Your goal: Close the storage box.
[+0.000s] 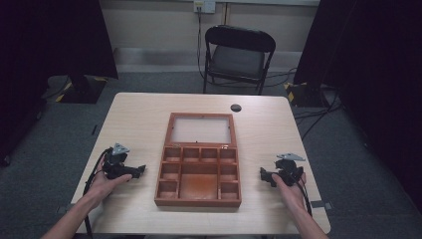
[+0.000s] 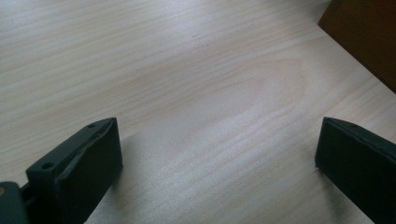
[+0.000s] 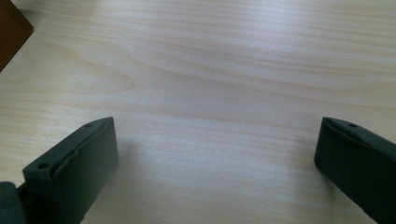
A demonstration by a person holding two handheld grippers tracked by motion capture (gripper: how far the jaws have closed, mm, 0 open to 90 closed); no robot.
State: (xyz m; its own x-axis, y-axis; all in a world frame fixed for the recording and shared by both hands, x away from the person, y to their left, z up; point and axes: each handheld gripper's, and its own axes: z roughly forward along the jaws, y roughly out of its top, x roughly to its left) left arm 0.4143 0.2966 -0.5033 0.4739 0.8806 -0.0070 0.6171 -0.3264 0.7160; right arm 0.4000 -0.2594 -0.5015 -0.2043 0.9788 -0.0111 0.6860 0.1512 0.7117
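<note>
I see a wooden box lying open at the middle of the table, its glass-paned lid flat behind the compartments. My left gripper rests left of it, my right gripper to its right, each with jaws spread wide over bare tabletop and holding nothing. I can read no label or writing anywhere.

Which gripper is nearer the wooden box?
Left, narrowly. The left gripper sits just off the left wall of the wooden box, fingers pointing at it. The right gripper sits off its right wall, slightly farther out.
</note>
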